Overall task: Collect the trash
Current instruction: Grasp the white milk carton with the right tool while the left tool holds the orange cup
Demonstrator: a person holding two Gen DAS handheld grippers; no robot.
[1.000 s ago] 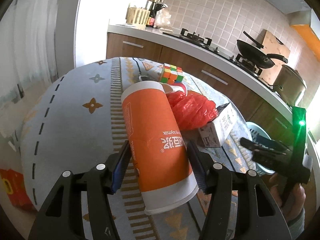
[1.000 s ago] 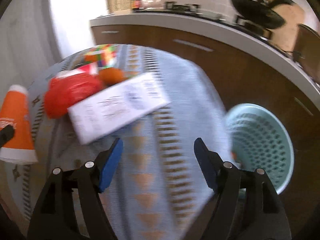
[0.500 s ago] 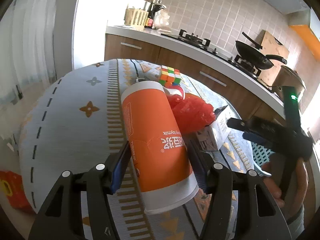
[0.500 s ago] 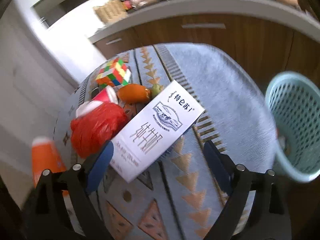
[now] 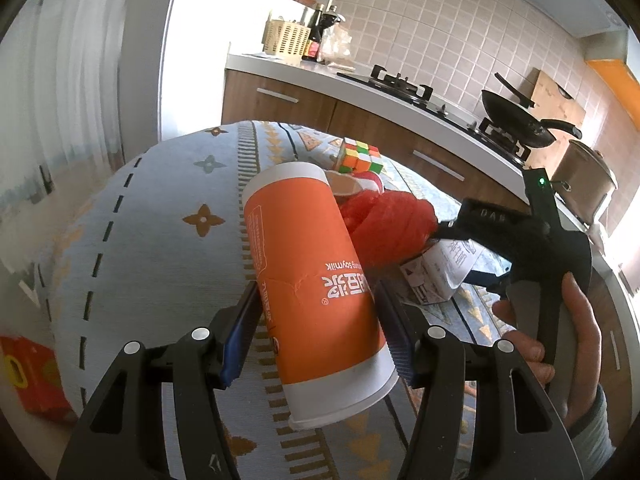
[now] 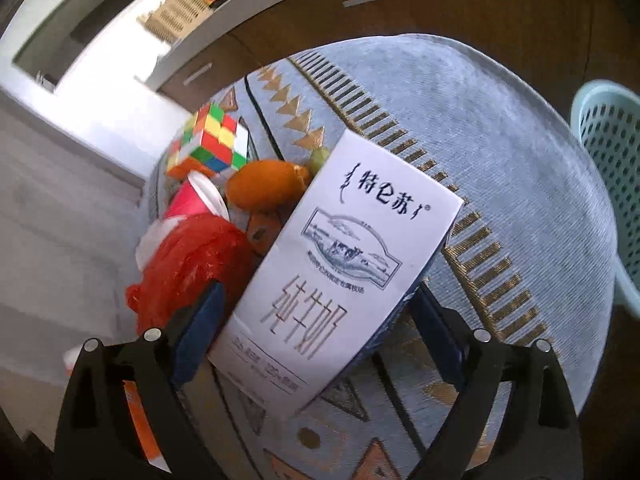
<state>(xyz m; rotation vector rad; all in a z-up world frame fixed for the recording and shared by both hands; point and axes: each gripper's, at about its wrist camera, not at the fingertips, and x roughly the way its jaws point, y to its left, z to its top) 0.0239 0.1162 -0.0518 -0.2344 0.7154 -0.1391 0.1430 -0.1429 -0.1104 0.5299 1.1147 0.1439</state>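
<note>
A round table covered by a grey-blue patterned cloth (image 5: 120, 240) is set before brown wooden cabinets (image 5: 280, 104) topped by a pale grey counter (image 5: 400, 92). Beige square wall tiles (image 5: 440, 32) are seen behind a black gas hob (image 5: 404, 84). Strong daylight is admitted at the right edge, and white curtains (image 5: 60, 80) are hung at the left.
</note>
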